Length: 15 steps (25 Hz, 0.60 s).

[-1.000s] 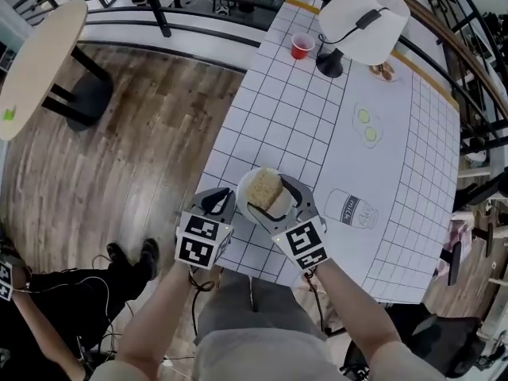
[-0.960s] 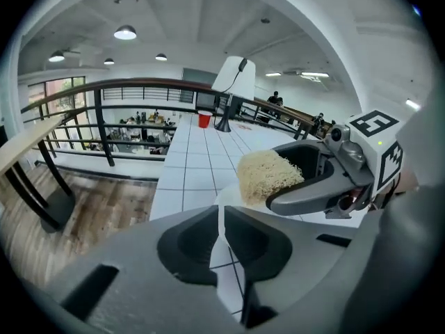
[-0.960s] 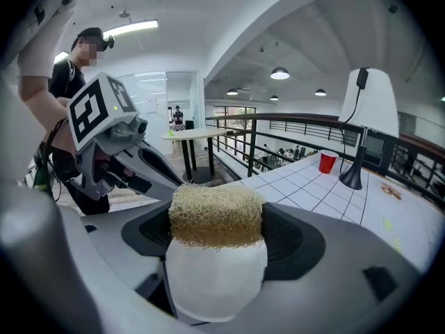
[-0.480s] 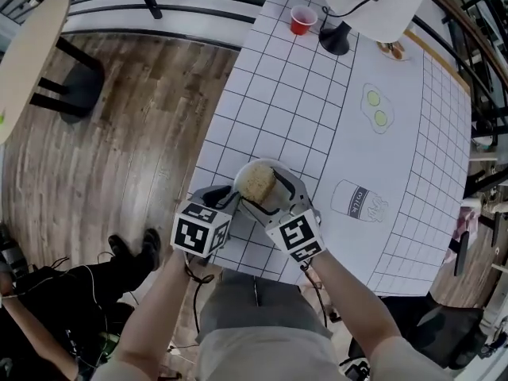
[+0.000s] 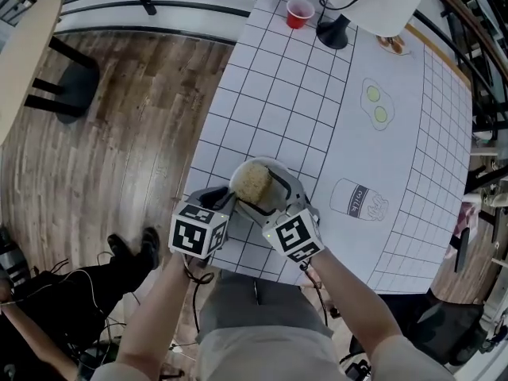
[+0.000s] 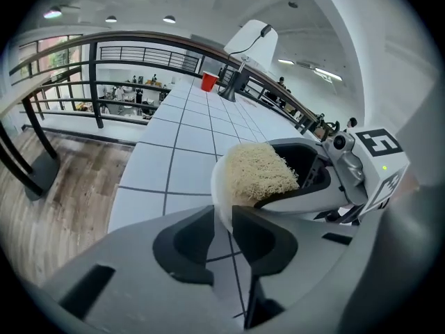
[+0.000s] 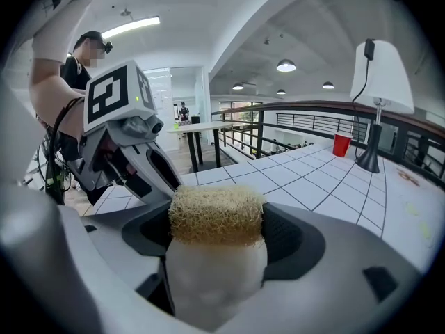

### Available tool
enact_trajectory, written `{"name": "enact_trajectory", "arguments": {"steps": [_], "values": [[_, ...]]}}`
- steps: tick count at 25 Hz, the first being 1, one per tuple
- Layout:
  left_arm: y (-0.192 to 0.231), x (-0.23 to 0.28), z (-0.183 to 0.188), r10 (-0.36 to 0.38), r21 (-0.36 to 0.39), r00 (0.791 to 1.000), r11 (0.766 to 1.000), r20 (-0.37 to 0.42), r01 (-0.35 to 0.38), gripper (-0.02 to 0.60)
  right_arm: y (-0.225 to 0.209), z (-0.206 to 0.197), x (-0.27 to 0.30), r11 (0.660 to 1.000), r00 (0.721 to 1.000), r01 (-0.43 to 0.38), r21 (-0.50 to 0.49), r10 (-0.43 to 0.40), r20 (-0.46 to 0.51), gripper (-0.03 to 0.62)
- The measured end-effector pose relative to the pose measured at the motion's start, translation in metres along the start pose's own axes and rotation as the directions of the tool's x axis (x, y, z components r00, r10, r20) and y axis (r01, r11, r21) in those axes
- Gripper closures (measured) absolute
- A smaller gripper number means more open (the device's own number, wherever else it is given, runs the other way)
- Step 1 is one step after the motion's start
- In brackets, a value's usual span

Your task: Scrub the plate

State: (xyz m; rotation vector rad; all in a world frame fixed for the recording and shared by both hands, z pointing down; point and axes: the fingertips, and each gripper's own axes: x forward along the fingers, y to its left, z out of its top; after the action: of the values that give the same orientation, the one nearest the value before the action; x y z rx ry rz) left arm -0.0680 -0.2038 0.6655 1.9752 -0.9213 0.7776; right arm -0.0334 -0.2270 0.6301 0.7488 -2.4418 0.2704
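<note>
1. Your left gripper point(image 6: 222, 218): jaws almost together, pinching the rim of the white round plate point(image 6: 219, 186). The plate is held tilted over the near end of the white bench with black grid lines point(image 5: 286, 94).
2. Your right gripper point(image 7: 217, 221): jaws clamped on two sides of the straw-yellow fibrous scrub pad point(image 6: 259, 174). The pad presses on the plate's face, close to the rim your left gripper holds.
3. In the right gripper view a white rounded surface sits just under the pad. You cannot tell whether it is the pad's body or the plate.
4. Writing: an outline drawing of a carton point(image 5: 355, 199) is printed on the bench just right of your right gripper and reads "milk".
5. The marker cubes point(image 5: 197, 236) carry black-and-white square patterns only, with no letters.
6. Far end of the bench: a red cup point(image 5: 299, 12) beside the black base of a white-shaded lamp point(image 5: 373, 2), well apart from the plate.
7. Change: a second ago the pad lay across the plate's middle with white rim showing around it. It now sits toward the plate's upper left edge and hides more of the plate. Both grips are unchanged.
</note>
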Motion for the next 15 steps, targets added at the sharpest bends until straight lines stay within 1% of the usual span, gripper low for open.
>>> {"name": "enact_trajectory", "arguments": {"steps": [2,5,11,15], "values": [[0.001,0.000,0.000,-0.004,-0.024,1.000,1.000,0.008,0.004,0.492,0.000,-0.001,-0.001,1.000,1.000,0.002,-0.007,-0.002,-0.001,0.221],[0.003,0.000,-0.001,-0.002,-0.036,1.000,0.999,0.011,0.002,0.492,0.000,-0.005,-0.003,1.000,1.000,0.008,-0.022,-0.008,-0.009,0.221],[0.007,0.000,0.003,0.018,-0.030,1.000,0.999,0.014,-0.018,0.492,-0.007,-0.015,-0.015,0.998,0.999,0.039,-0.058,-0.040,-0.031,0.221],[0.009,0.000,0.004,0.029,-0.021,0.999,0.999,0.014,-0.029,0.494,-0.011,-0.020,-0.025,0.996,0.997,0.060,-0.065,-0.062,-0.040,0.221]]}}
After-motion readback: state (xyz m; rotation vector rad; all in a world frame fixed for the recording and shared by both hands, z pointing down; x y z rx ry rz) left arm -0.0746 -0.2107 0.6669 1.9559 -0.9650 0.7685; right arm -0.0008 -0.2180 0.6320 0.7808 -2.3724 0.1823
